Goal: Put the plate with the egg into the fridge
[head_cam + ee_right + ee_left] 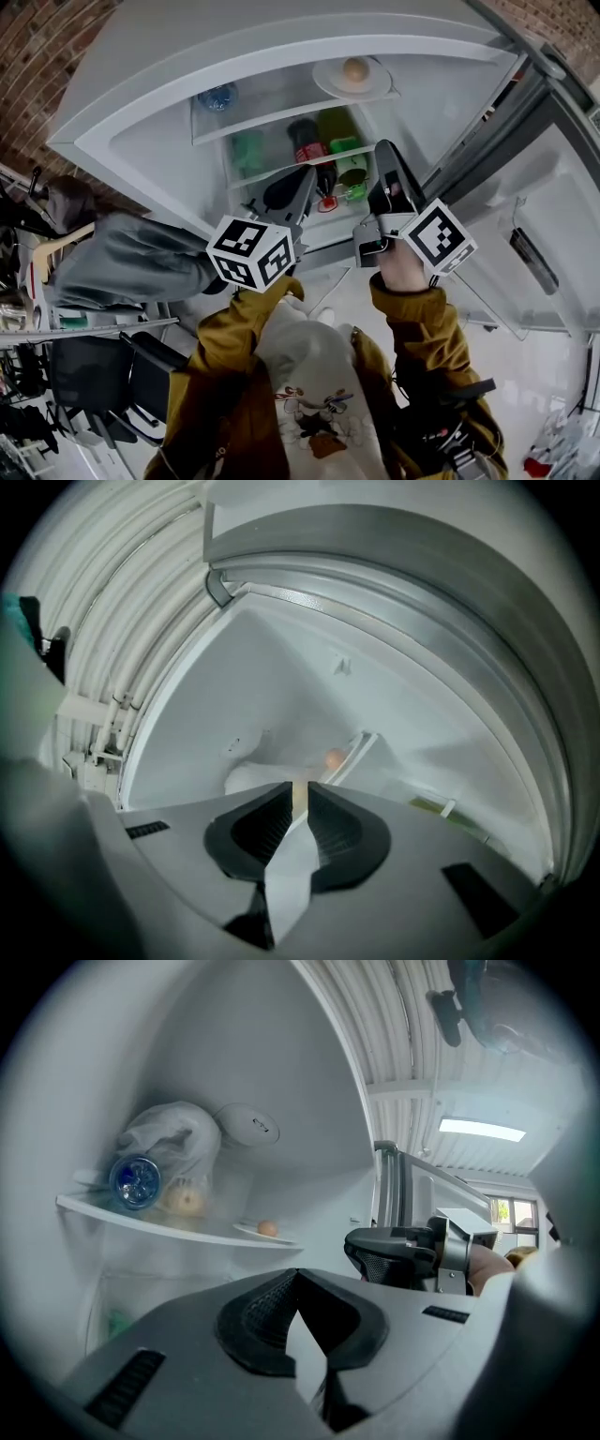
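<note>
1. Fingers (267, 822) of right gripper (300, 791) stood slightly apart, empty; left gripper (298, 1277) closed, empty.
2. Plate (327, 82) with egg (355, 69) sat in fridge (131, 103), top shelf (281, 117).
3. Placement looked done; next: pull back, shut door (553, 206).

Egg (355, 69) on plate (328, 84), upper fridge shelf (272, 120), left claw (298, 187), right claw (389, 164) below

Egg (333, 758) tiny, blurred in right gripper view. Bag (173, 1147) contents hazy. Bottles (306, 141) partly hidden behind left gripper (305, 178), right gripper (386, 150). Fridge door (553, 244) cut off right.
</note>
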Motion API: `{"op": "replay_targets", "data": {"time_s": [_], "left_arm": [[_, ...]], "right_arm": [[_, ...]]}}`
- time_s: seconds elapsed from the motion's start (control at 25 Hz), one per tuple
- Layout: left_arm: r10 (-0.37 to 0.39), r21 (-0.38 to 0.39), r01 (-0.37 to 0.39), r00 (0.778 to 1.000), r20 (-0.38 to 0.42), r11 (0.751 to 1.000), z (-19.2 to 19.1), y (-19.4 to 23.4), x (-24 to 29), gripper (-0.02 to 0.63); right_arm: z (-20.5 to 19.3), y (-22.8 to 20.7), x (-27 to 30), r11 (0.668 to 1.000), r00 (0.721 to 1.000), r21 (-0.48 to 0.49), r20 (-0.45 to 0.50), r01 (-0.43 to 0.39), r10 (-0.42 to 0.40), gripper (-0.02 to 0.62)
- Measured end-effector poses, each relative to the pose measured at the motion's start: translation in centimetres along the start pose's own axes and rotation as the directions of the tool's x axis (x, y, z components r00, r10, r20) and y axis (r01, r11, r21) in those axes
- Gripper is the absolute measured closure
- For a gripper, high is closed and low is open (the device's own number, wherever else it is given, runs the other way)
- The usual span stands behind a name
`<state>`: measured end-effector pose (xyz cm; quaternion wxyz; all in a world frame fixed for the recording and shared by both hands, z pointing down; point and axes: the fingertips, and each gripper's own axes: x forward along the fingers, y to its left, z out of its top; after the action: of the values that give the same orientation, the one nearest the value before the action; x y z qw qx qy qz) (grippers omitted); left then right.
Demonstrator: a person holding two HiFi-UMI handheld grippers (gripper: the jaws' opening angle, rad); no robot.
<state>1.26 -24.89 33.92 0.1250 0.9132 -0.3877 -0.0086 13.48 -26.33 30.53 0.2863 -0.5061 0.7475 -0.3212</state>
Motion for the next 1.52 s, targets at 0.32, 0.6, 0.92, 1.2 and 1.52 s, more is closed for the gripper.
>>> {"op": "replay_targets", "data": {"time_s": [0.32,0.6,0.92,1.2,1.52], "left_arm": [[-0.021,-0.03,0.02,0.999,-0.024,0.999,-2.1,-1.1,-0.7,0.6],[-0.019,-0.046,0.018,0.999,-0.026,0.999,-3.1,-1.4,-0.8,0.6],[-0.028,-0.095,0.022,0.998,-0.06,0.995,-6.5,-3.1,-1.6,0.6],[-0.024,-0.1,0.016,0.996,-0.081,0.995,-8.4,-3.8,-2.8,0.6],[-0.025,-0.105,0.016,0.996,-0.083,0.994,-9.2,-4.8,-3.4,0.6]], "right_arm": [[-3.3,-1.0,-3.2,0.978,0.999,-0.207,-0.047,0.012,-0.023,0.565],[-5.0,0.3,-4.9,0.919,0.997,-0.392,-0.072,-0.033,0.005,0.565],[-7.1,-1.6,-6.9,0.853,0.991,-0.522,-0.109,0.008,-0.076,0.589],[-8.5,-3.1,-9.6,0.814,0.989,-0.581,-0.112,0.013,-0.096,0.589],[-7.5,-3.5,-11.4,0.78,0.992,-0.626,-0.087,0.017,-0.091,0.589]]}}
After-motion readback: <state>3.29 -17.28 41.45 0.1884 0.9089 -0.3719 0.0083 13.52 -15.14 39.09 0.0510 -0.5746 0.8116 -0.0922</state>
